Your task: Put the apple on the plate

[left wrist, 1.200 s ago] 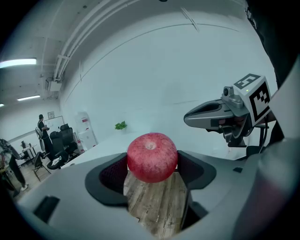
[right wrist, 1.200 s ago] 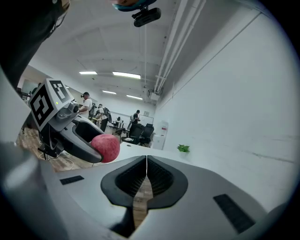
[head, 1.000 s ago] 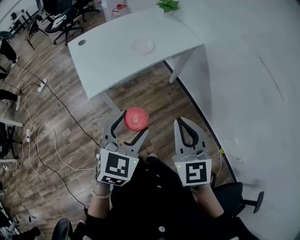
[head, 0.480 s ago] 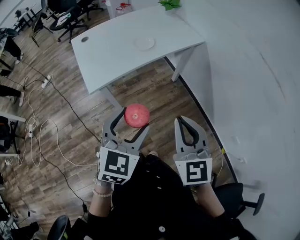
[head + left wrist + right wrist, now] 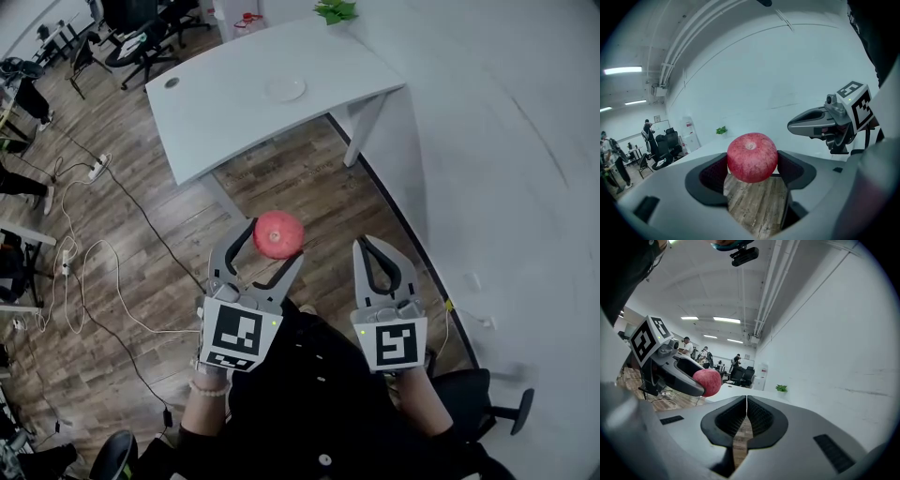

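While apart, one apple, one plate

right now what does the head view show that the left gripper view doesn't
Head view only: the plate on the white table, and the floor cables. Left gripper view only: the ceiling lights. Both: the apple clamped in the left tongs, the shut, empty right tongs, and the plant.

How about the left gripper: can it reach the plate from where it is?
Probably not yet: the left gripper, holding the apple, hangs over floor, and the plate lies on the table well ahead. Nothing blocks the way.
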{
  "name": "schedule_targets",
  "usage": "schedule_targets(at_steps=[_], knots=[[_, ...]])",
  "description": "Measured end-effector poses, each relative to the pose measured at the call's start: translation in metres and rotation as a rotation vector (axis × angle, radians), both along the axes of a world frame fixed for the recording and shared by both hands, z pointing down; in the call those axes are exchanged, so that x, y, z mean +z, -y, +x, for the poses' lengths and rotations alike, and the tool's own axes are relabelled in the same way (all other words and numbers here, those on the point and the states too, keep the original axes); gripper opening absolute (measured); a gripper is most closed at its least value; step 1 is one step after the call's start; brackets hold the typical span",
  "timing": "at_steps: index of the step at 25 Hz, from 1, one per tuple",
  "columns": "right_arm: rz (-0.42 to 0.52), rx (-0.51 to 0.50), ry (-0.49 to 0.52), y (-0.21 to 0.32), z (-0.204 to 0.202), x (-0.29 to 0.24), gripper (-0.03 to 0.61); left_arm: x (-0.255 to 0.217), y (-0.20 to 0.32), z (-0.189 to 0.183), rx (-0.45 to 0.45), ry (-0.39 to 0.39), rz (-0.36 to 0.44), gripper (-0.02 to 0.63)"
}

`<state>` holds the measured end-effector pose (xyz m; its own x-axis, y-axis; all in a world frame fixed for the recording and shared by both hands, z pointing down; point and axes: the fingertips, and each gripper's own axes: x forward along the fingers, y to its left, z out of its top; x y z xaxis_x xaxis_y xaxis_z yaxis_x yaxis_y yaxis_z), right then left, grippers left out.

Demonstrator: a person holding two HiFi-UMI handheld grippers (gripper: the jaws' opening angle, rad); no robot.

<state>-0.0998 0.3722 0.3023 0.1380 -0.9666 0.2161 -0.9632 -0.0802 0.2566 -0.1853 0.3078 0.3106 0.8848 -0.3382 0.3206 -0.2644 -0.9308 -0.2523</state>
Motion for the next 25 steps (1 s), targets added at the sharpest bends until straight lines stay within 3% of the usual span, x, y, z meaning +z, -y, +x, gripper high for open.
schedule_targets(at_steps=[25], knots=[[-0.004, -0.012, -0.013, 0.030, 0.012, 0.011, 0.043, 0.013, 0.024, 0.018, 0.016, 0.001, 0.007, 0.344]])
